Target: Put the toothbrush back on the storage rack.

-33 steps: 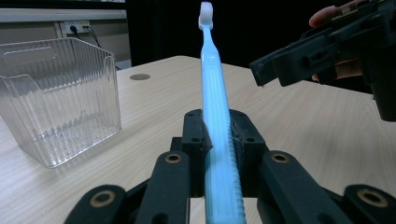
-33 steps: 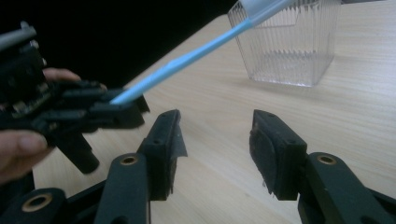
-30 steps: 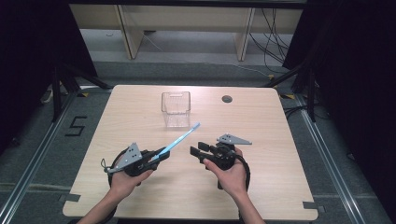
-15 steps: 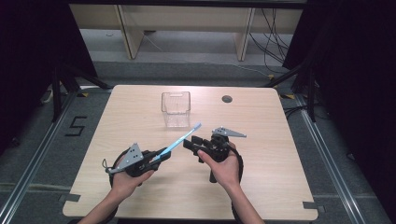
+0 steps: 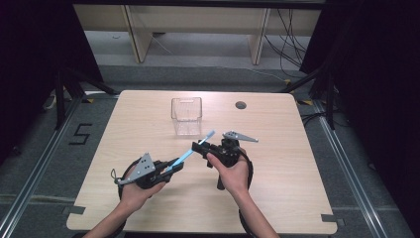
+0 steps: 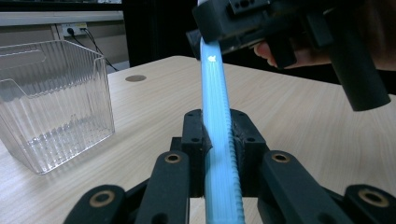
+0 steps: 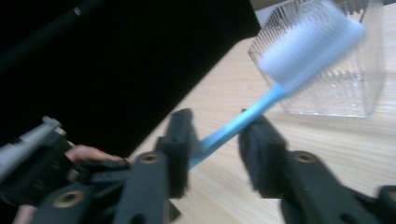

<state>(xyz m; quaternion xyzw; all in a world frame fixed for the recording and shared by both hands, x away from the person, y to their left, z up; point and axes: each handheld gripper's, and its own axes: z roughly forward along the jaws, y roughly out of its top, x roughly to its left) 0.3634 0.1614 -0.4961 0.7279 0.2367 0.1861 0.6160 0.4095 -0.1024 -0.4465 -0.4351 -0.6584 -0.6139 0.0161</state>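
Two grippers meet over the middle of the table [image 5: 277, 198], a little toward its near edge. Left gripper [image 5: 171, 166] is clamped on the handle end of a blue toothbrush [image 5: 194, 150]; in the left gripper view its jaws pinch the handle [image 6: 219, 154] from both sides. Brush slants up and away toward the far edge, off the tabletop, head [image 7: 310, 44] uppermost.

Right gripper [image 5: 200, 147] reaches in from the right at the brush's upper part. In the right gripper view [image 7: 212, 140] the jaws stand on either side of the thin neck, a narrow gap showing at the right jaw, so not closed on it. View is blurred; contact with the left jaw can't be told.

Clear ribbed plastic box [image 5: 187, 116] stands upright just beyond the brush head, toward the far edge, near table centre line, open top. Looks empty. Brush head is near the box's front wall but apart from it in the high view.

Small round hole [image 5: 240, 105] sits in the tabletop near the far edge, right of the box.

Open room: whole right half of the table is bare, also the left strip and the near edge strip beyond the person's hands. Left hand [image 5: 133, 191] sits close to the near-left edge; right hand [image 5: 233, 171] is nearer the middle.
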